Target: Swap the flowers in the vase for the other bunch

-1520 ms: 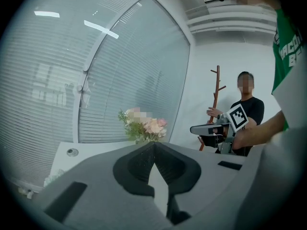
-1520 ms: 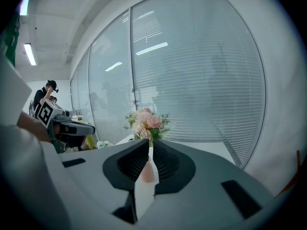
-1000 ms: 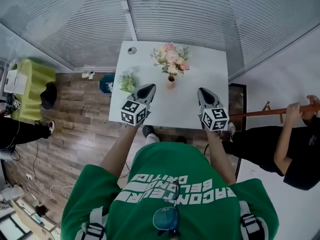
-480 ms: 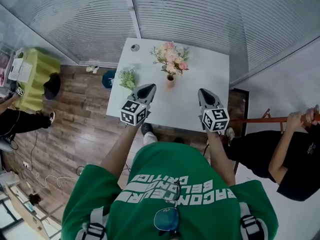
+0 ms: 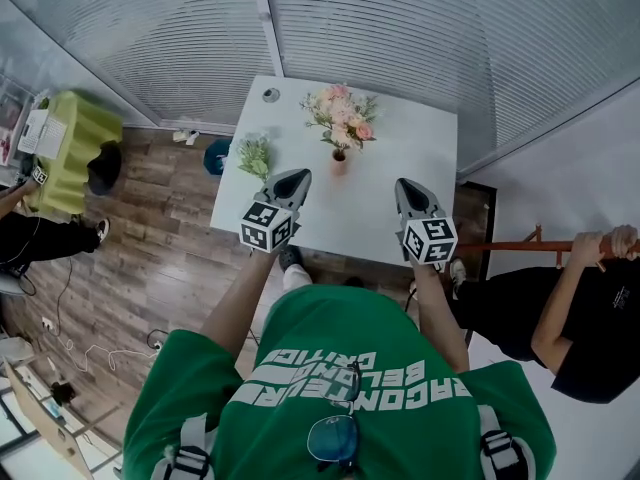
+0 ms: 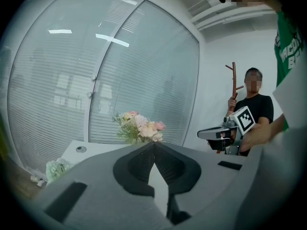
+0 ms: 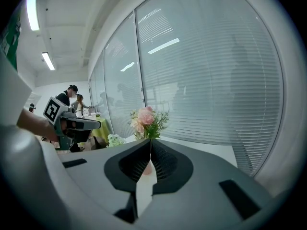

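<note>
The vase [image 5: 338,161] stands upright on the white table [image 5: 400,218], a little toward the far side. It holds a bunch of pink and cream flowers [image 5: 343,118] with green sprigs. The other bunch [image 5: 255,155], pale white and green, lies on the table near its left edge, well apart from the vase. A small round disc [image 5: 271,95] sits near the table's far left corner.

The left tool [image 5: 296,177] is held over the near part of the table, between the lying bunch and the vase. Its 2 jaws are pressed together, tip to tip, and grip nothing. The right tool [image 5: 405,185] is held to the right of the vase, its 2 jaws likewise closed and empty. Both tools are apart from the vase and from both bunches.

A person in a green shirt [image 5: 340,368] holds the 2 tools. Beyond the table runs a glass wall with white blinds [image 5: 400,28]. On the wooden floor [image 5: 150,258] a blue thing [image 5: 216,156] lies just beside the table's left edge. Farther left stands another table under a yellow-green cloth [image 5: 75,148]. At the right a person in black [image 5: 590,308] grips a reddish pole [image 5: 520,240].
</note>
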{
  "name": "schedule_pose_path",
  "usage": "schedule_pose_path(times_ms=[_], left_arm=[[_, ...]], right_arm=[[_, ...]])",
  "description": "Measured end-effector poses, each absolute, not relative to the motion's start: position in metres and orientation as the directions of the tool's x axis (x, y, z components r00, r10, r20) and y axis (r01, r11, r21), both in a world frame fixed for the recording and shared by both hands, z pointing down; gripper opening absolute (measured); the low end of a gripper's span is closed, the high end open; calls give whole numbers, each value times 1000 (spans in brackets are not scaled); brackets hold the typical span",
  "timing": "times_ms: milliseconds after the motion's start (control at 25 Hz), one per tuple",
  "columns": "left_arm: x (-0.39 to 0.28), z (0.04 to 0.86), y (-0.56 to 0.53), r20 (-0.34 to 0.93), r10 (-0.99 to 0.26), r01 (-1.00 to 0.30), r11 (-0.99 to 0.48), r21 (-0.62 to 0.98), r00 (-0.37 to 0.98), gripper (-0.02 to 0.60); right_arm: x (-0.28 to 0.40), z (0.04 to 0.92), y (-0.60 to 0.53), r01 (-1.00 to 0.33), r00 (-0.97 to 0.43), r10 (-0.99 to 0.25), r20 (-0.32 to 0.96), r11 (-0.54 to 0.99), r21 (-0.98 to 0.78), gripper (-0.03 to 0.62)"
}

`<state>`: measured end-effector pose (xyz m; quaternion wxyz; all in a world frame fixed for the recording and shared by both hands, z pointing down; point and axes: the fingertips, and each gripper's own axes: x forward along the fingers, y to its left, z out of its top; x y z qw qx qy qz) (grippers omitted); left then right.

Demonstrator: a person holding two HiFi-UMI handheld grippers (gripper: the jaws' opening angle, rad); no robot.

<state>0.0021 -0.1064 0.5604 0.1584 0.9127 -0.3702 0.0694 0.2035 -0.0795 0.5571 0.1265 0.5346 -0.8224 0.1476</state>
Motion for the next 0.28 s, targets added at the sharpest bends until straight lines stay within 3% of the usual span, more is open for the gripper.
schedule_pose_path(times_ms=[280], left_arm=[[4, 558, -101, 240, -656, -698, -675, 239, 716, 9]], right_arm=[[204, 555, -74, -914, -403, -838, 368, 391, -110, 16]])
